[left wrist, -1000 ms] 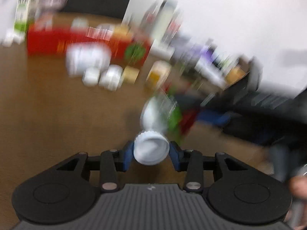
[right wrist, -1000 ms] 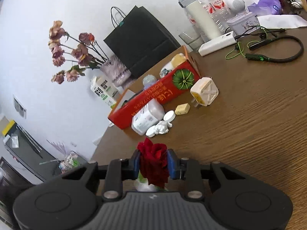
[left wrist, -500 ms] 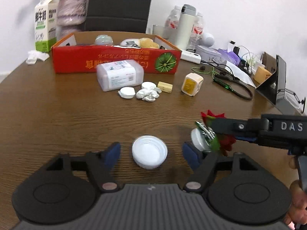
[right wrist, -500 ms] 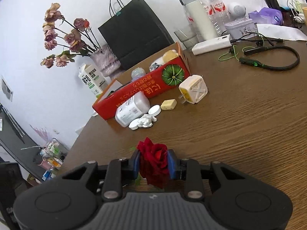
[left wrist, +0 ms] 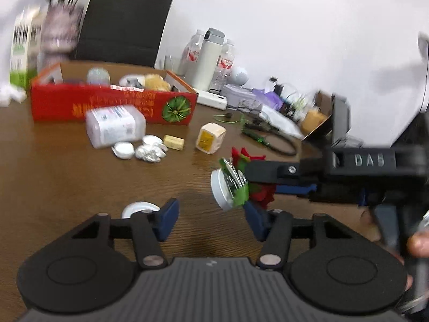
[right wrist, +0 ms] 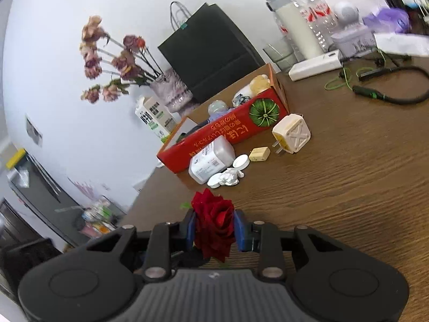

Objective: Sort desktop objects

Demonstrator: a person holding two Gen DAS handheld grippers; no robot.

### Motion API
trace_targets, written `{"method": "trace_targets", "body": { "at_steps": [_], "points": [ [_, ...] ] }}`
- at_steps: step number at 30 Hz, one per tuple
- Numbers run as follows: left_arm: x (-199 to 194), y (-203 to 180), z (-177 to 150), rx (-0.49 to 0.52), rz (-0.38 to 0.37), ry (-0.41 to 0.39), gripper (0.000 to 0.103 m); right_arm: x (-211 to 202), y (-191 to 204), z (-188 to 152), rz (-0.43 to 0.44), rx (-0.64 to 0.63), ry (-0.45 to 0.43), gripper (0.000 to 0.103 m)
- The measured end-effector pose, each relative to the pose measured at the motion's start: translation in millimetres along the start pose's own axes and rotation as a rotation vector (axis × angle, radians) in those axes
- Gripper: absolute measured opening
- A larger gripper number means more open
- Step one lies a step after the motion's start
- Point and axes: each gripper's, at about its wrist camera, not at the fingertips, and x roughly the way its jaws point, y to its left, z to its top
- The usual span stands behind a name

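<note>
The right hand-held gripper is clamped on a red artificial rose, the bloom squeezed between its blue pads. In the left wrist view the same rose hangs above the table with a white round base and green leaves below the bloom. I judge it light and soft: the petals crush easily, so the grip is likely to slip or tilt. A firmer hold would be lower, near the stiffer base, if it needs re-gripping.

The left hand-held gripper stands with its fingers apart and nothing between them. A white bottle cap lies on the table just ahead of its left finger, partly hidden by it. The cap looks light, rigid and smooth, best taken across its rim.

Further ahead of both grippers stands the red cardboard box, already holding several items, probably where things are sorted. Just in front of it lie a clear plastic bottle on its side, two white lids, crumpled foil, a small yellow block and a white plug adapter. This cluster stands between the rose and the box's near wall, so I would carry the rose over it. Cables and bottles sit well off to the right.
</note>
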Motion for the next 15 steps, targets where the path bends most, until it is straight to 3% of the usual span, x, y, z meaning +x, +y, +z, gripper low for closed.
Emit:
{"method": "trace_targets", "body": {
  "at_steps": [6, 8, 11, 15],
  "points": [
    [-3.0, 17.2, 5.7, -0.139, -0.156, -0.012, 0.048, -3.0, -7.2, 1.2, -0.005, 0.016, -0.007, 0.028],
    [0.6, 25.6, 9.6, -0.207, -0.163, 0.004, 0.046, -2.4, -9.9, 0.6, 0.011, 0.027, -0.001, 0.028],
    [15.0, 33.8, 10.0, -0.261, -0.141, 0.045, 0.019, -0.3, -11.0, -0.3, 0.019, 0.037, 0.005, 0.028],
    [23.6, 40.2, 5.0, -0.323, -0.174, 0.056, 0.01, 3.7, -8.6, -4.2, 0.012, 0.024, 0.02, 0.027]
  ]
}}
